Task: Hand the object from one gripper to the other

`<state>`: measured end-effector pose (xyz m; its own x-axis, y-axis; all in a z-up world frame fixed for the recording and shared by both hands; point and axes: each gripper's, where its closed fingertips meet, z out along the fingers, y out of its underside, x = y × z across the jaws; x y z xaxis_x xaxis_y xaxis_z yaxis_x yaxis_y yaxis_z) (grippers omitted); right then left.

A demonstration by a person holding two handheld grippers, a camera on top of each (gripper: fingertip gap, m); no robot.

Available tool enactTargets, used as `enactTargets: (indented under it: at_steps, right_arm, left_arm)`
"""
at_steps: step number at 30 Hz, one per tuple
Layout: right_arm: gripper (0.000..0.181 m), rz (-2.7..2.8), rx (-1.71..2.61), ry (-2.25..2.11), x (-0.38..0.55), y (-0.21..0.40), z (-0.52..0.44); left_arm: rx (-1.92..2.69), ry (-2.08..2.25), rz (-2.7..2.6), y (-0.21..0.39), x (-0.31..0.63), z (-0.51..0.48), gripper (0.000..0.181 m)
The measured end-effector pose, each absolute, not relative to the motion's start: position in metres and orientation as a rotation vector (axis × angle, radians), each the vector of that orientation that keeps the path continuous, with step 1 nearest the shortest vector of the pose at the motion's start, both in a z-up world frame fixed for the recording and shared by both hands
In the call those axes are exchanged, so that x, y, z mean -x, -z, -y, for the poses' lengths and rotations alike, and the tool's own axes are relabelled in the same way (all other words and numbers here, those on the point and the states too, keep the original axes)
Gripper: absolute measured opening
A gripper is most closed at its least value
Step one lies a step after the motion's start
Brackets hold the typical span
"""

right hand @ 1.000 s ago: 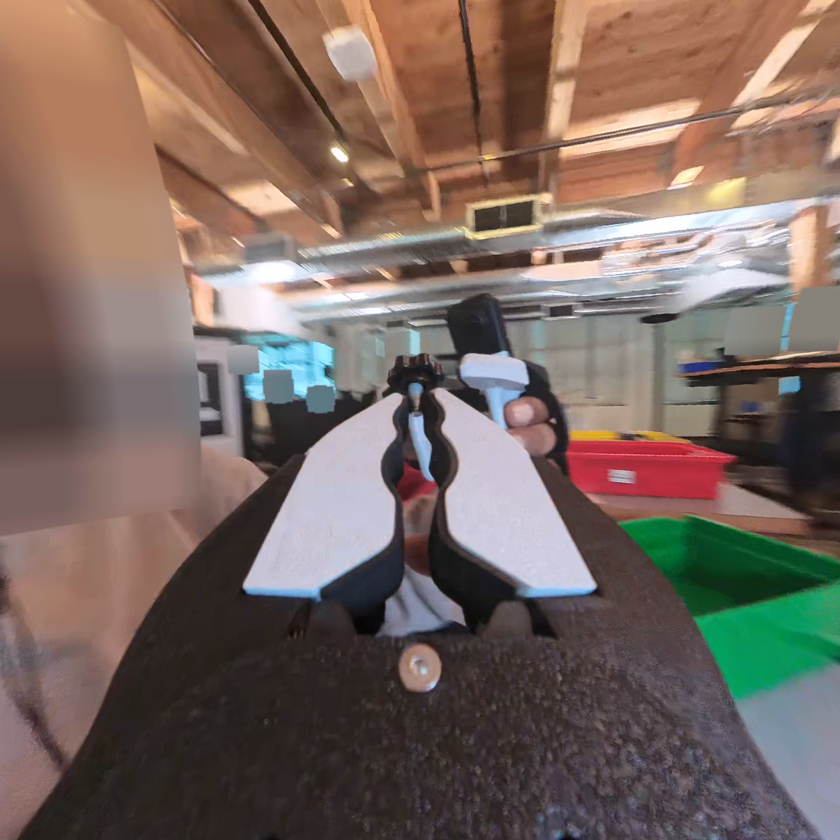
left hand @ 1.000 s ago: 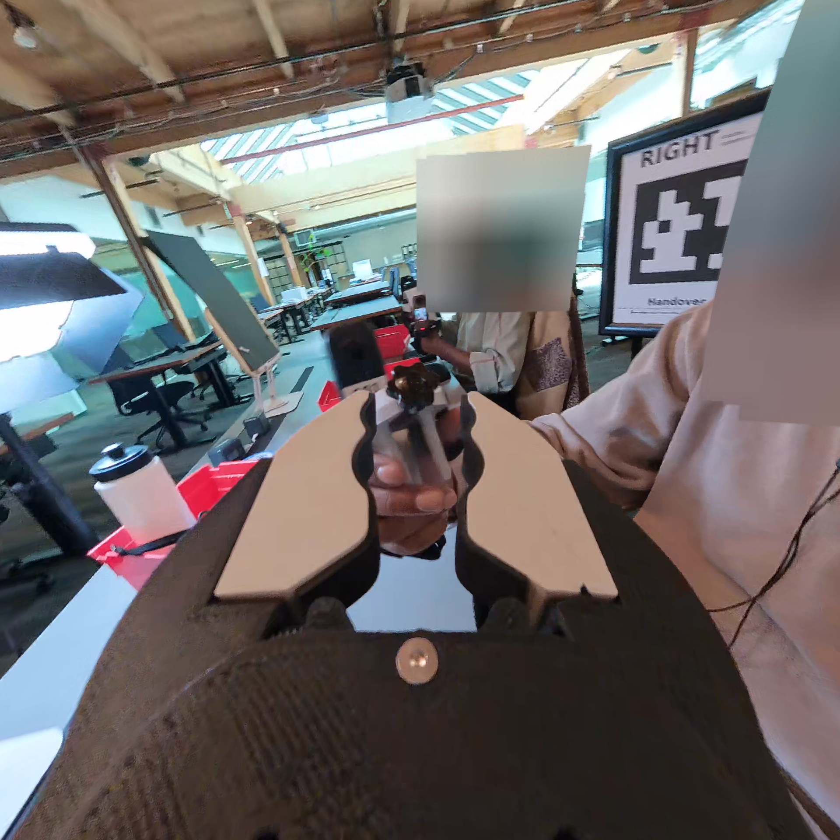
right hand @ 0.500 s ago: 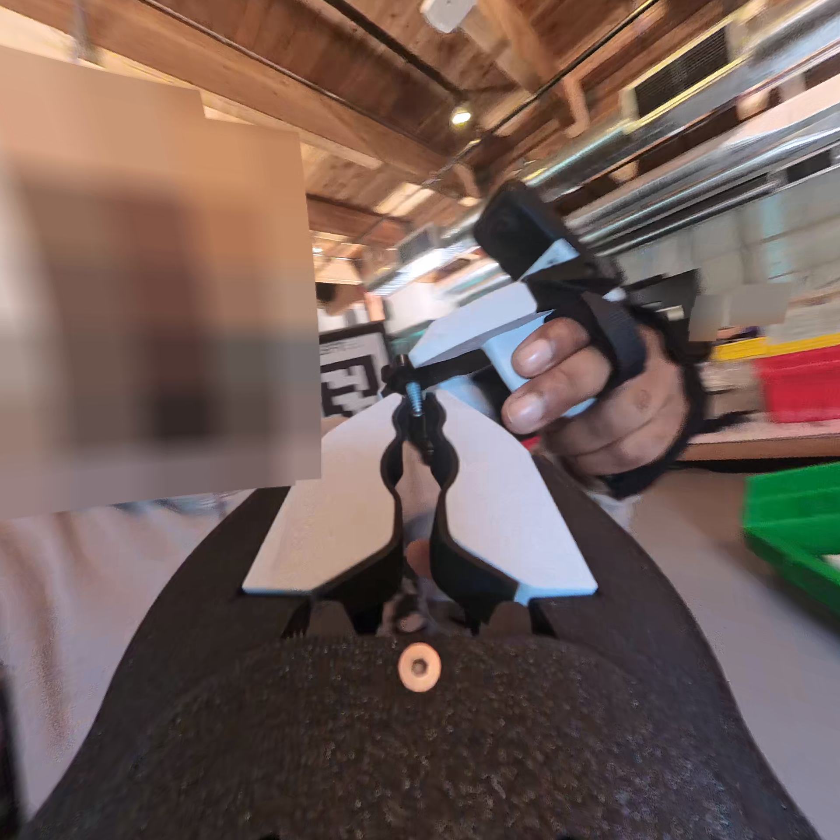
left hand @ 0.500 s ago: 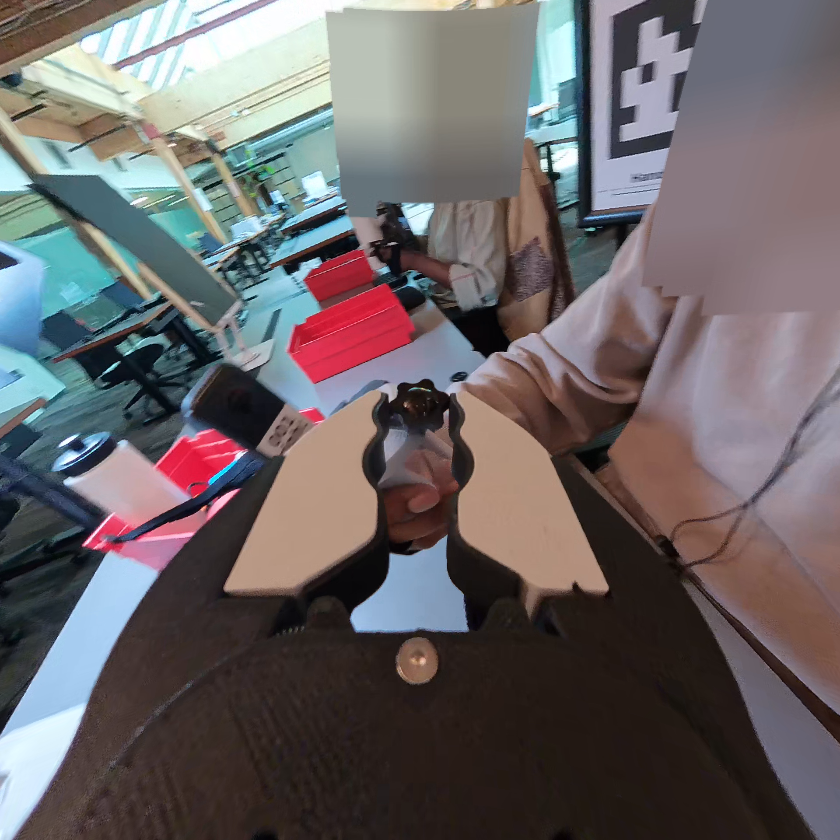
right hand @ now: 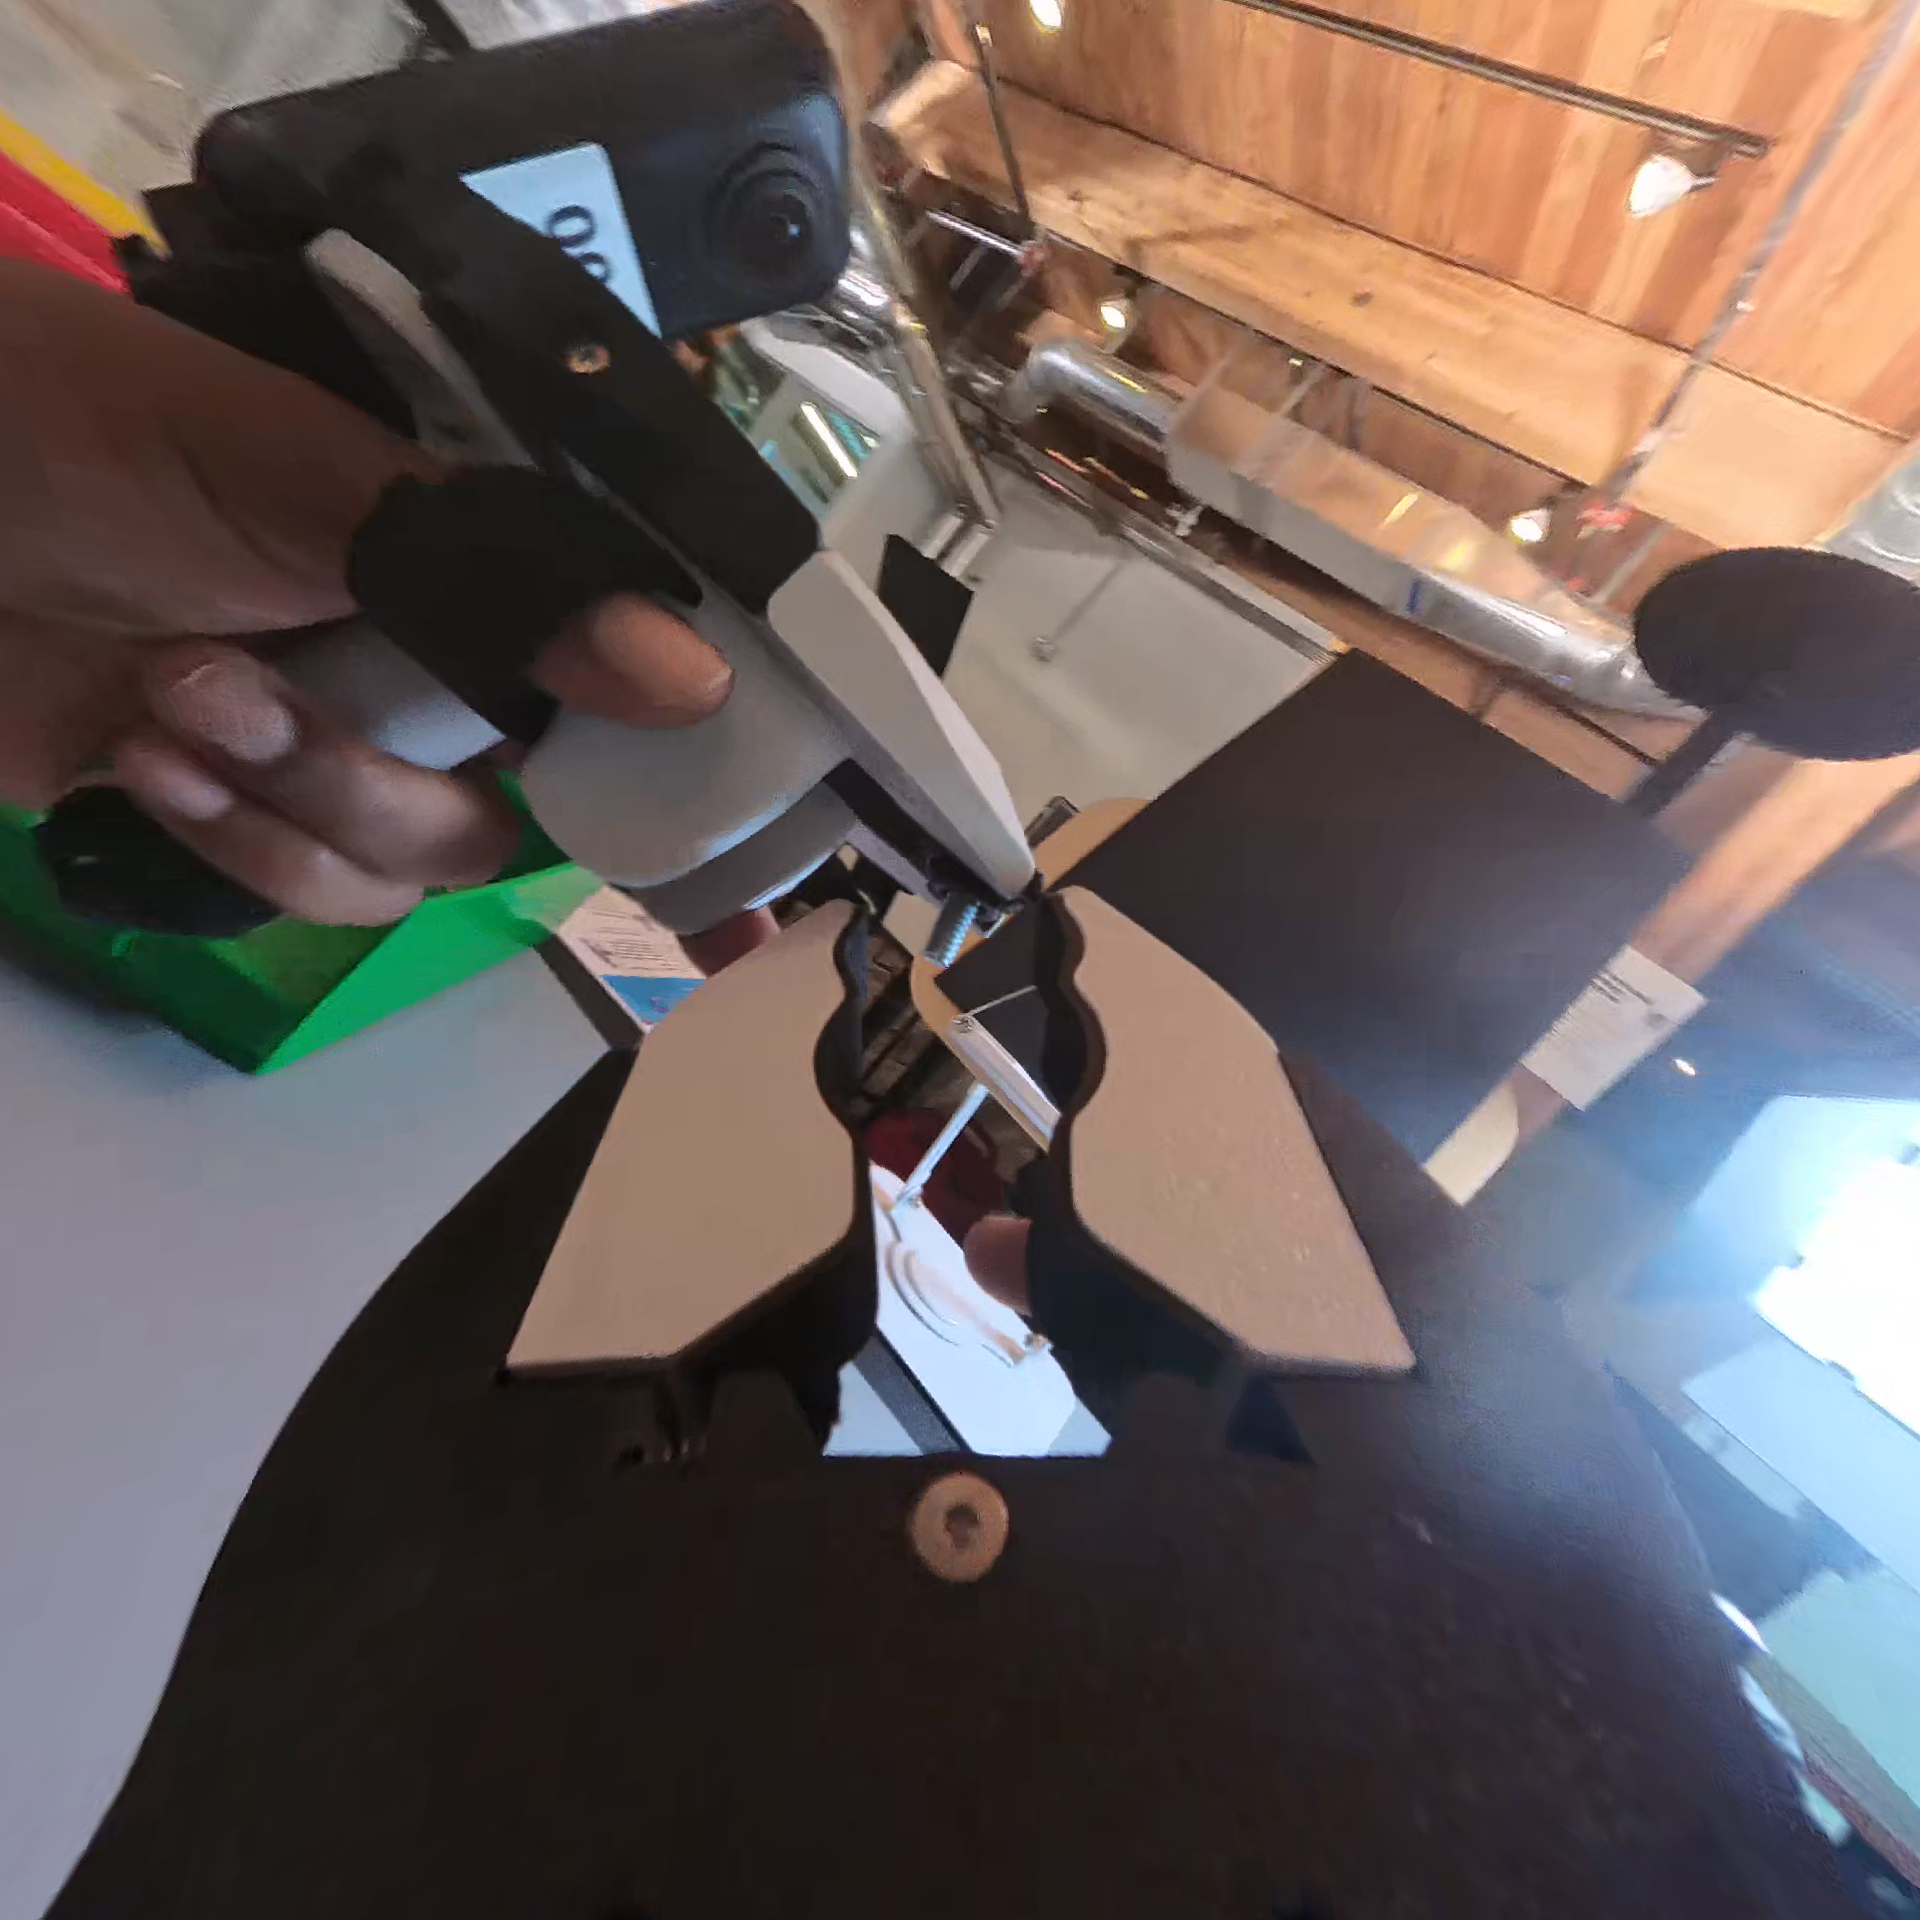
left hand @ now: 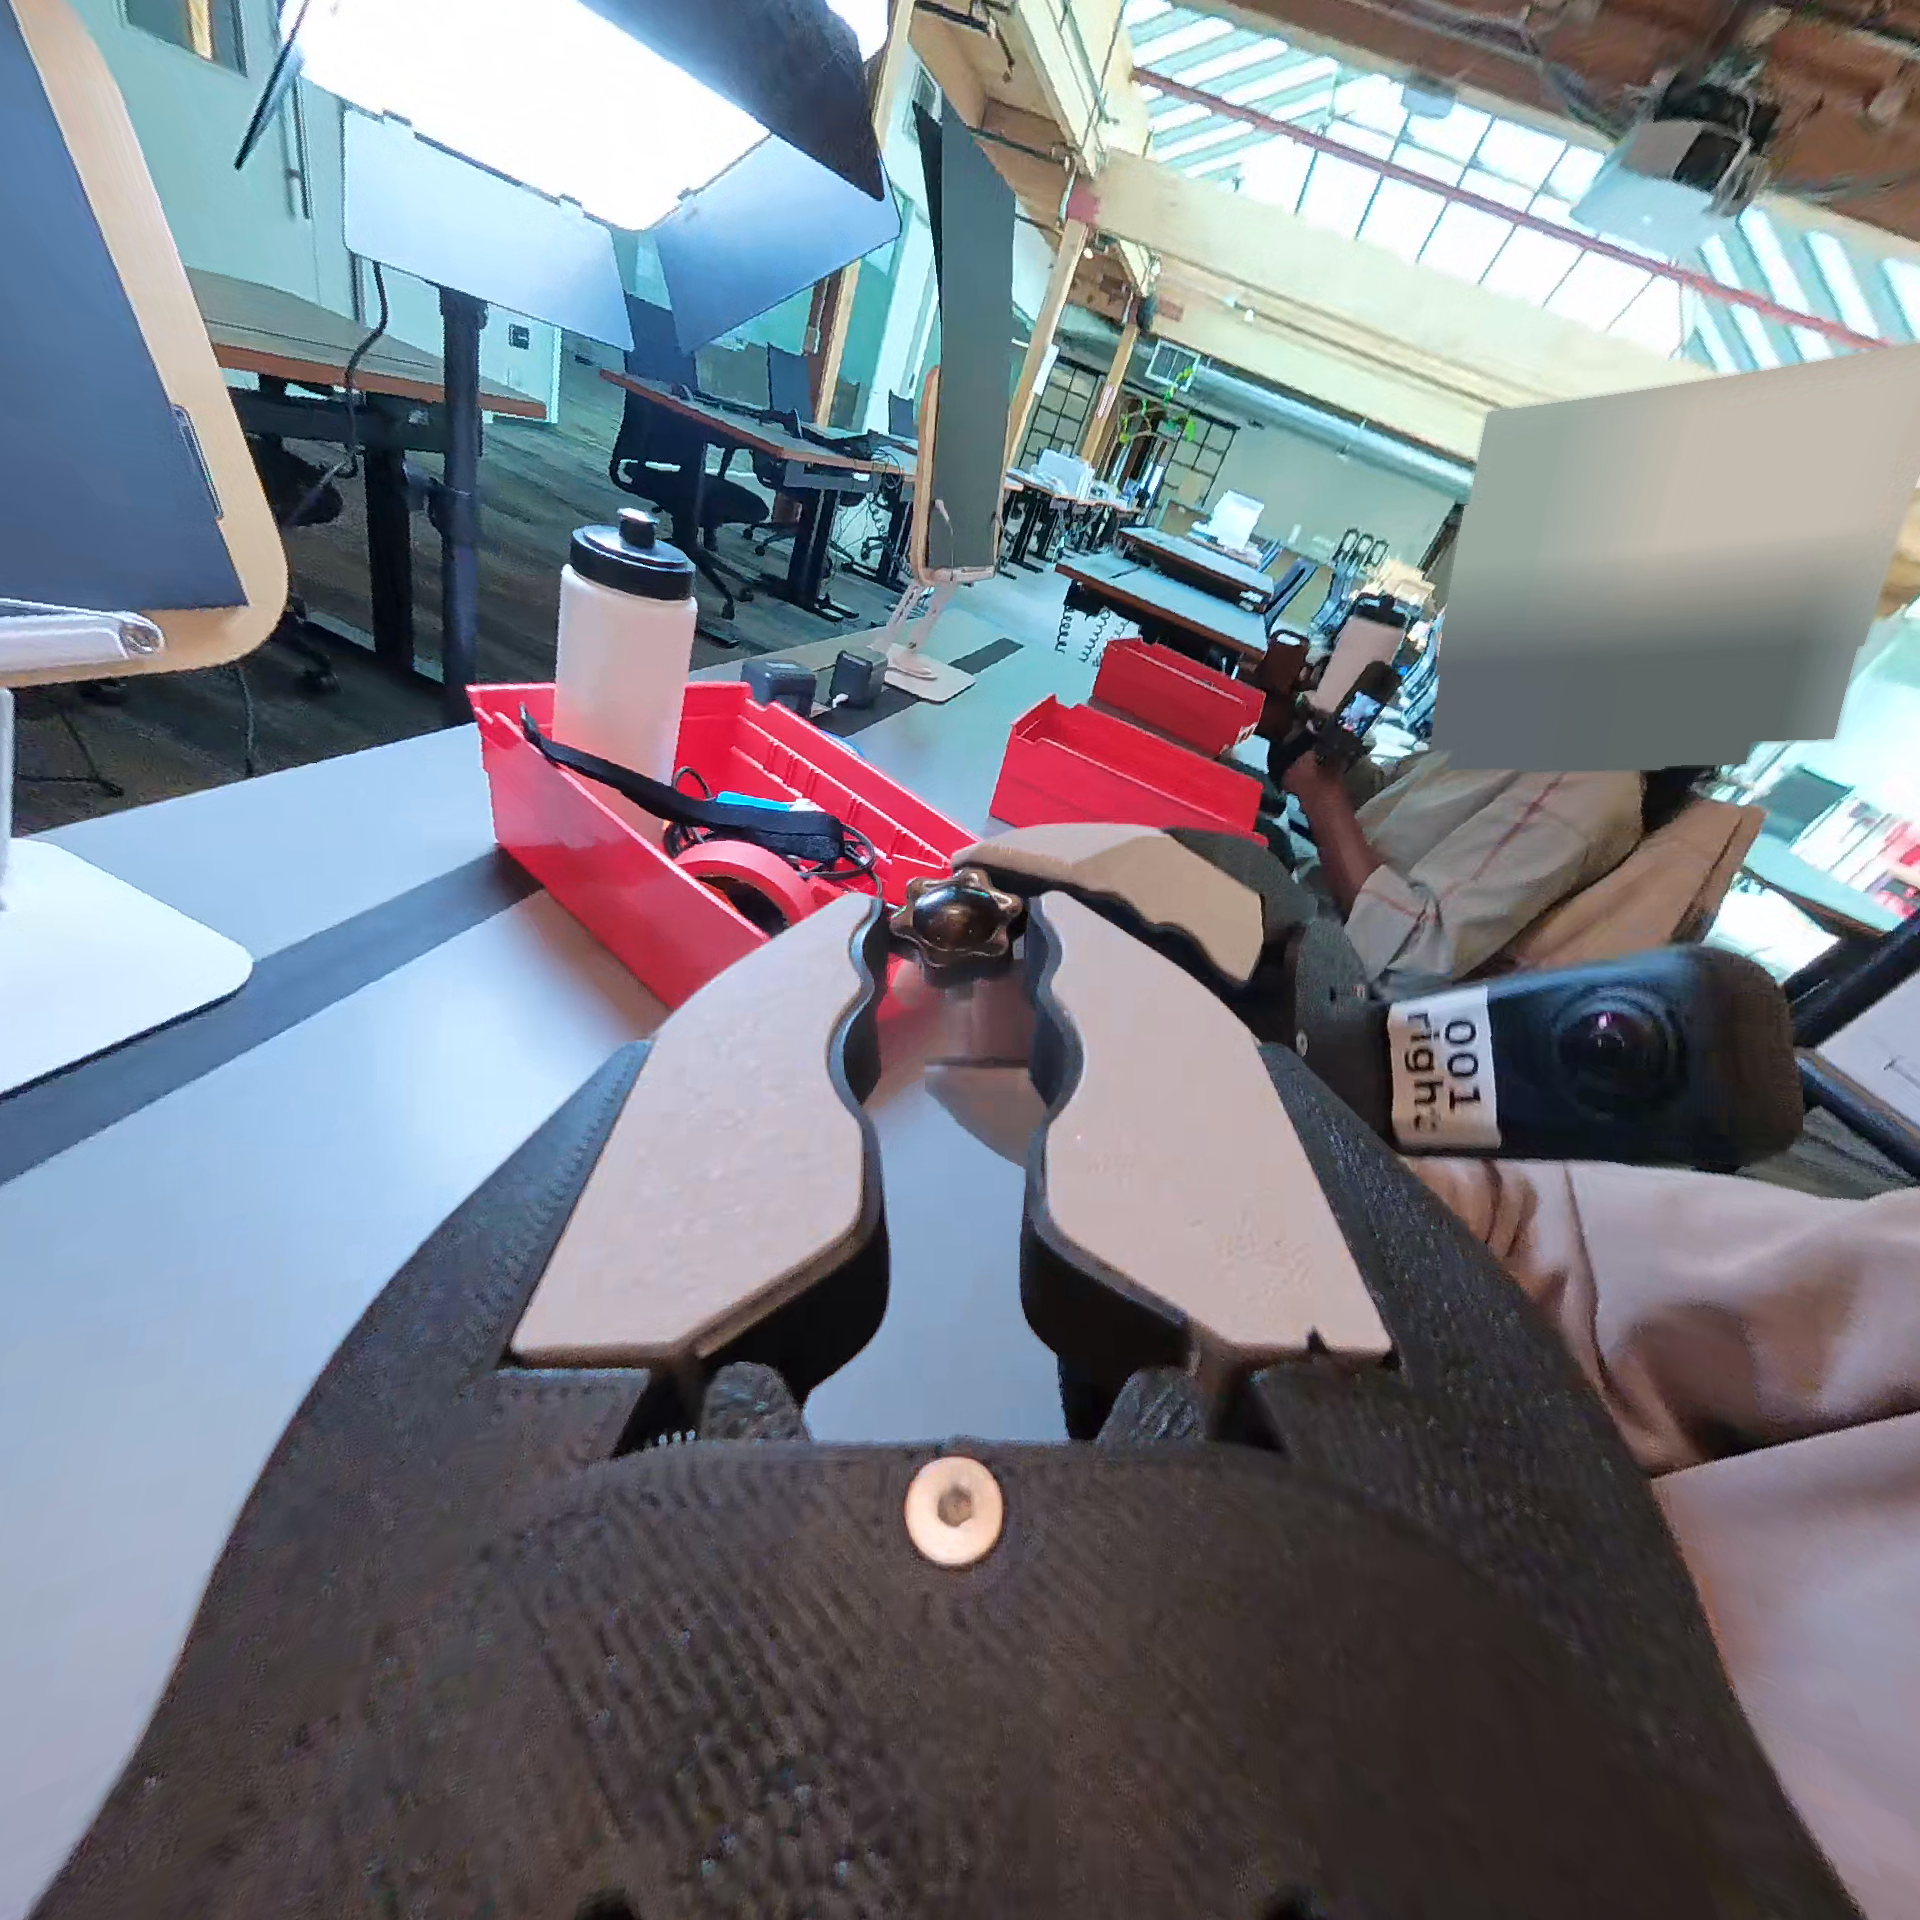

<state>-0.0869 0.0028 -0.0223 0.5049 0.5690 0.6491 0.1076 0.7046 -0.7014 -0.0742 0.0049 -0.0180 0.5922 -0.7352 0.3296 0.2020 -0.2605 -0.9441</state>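
Black star-knob screw (left hand: 948,923) | pinched in left gripper (left hand: 951,935) fingers | right gripper (right hand: 956,910) fingers spread beside thread, apparently letting go | above bench (left hand: 312,1091)

The black camera housing (left hand: 1590,1060) on the right gripper (left hand: 997,873) carries a white label (left hand: 1444,1070) with black printed characters, at right. The camera (right hand: 727,177) on the left gripper (right hand: 1023,883) carries a like label (right hand: 566,223), partly hidden. Two printed sheets, one near the green bin (right hand: 634,951) and one far right (right hand: 1610,1013), are too small to read.
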Motion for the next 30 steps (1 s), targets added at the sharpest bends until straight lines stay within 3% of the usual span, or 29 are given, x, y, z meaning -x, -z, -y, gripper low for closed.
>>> enactTargets:
  at_steps: [4, 8, 10, 14, 20, 25, 30]
  right_arm:
    - [0.01, 0.947, 0.803, -0.307, 0.08, 0.018, -0.009]
    - [0.007, 0.92, 0.82, -0.418, 0.079, 0.014, -0.007]
    - [0.006, 0.93, 0.851, -0.655, 0.081, 0.011, 0.0]
    - [0.006, 0.993, 0.858, -1.351, 0.079, 0.001, 0.032]
    - [0.006, 1.043, 0.829, -1.985, 0.067, -0.007, 0.056]
    - [0.006, 1.047, 0.858, -2.092, 0.069, -0.005, 0.058]
    - [0.02, 1.132, 0.916, -1.635, 0.07, -0.001, 0.039]
  left_arm:
    - [1.566, 1.031, -0.389, 0.016, 0.07, -0.007, 0.024]
    - [1.533, 1.047, -0.382, 0.011, 0.068, -0.004, 0.025]
    - [1.456, 1.069, -0.447, 0.0, 0.066, 0.004, 0.025]
    - [1.339, 1.12, -0.65, -0.012, 0.058, 0.028, 0.046]
    - [1.234, 1.097, -0.857, -0.012, 0.05, 0.052, 0.034]
    - [1.241, 1.069, -0.867, -0.011, 0.049, 0.051, 0.024]
    - [1.35, 0.996, -0.822, -0.004, 0.061, 0.037, 0.024]
